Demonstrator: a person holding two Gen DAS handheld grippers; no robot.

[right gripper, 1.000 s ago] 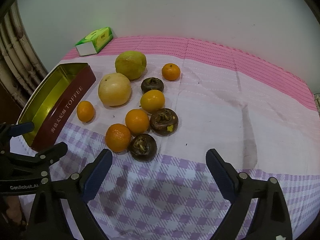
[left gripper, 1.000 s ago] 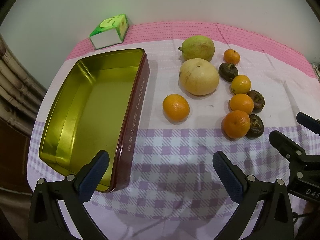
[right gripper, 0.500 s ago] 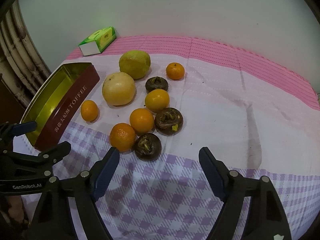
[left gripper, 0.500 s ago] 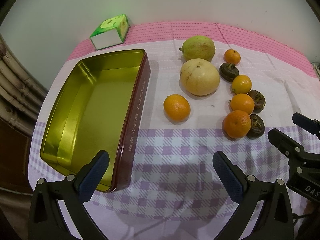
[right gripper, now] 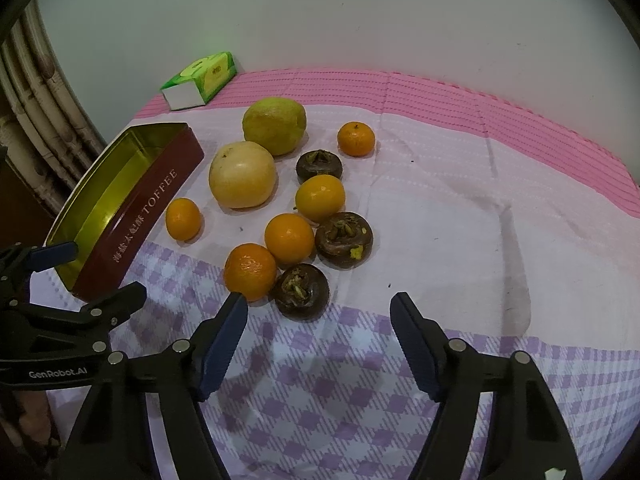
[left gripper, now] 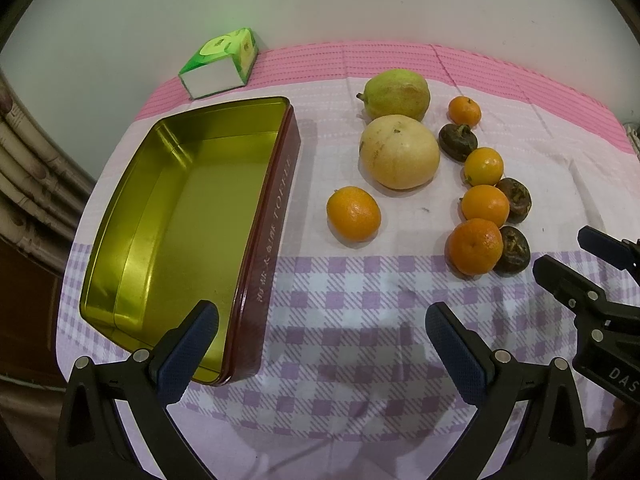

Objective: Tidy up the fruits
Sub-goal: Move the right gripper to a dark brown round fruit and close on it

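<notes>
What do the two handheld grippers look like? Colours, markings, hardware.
Both alike: the left gripper and right gripper have matte black clamp-style frames, silver rivets and ribbed dark-blue pads. White "GenRobot.AI" lettering shows on the left; "DAS" is partly visible on the right.

Green cardboard tissue box [left gripper: 219,65] at eleven o'clock on pink-and-lilac checked tablecloth [left gripper: 360,320], against plain white wall [left gripper: 320,0].
</notes>
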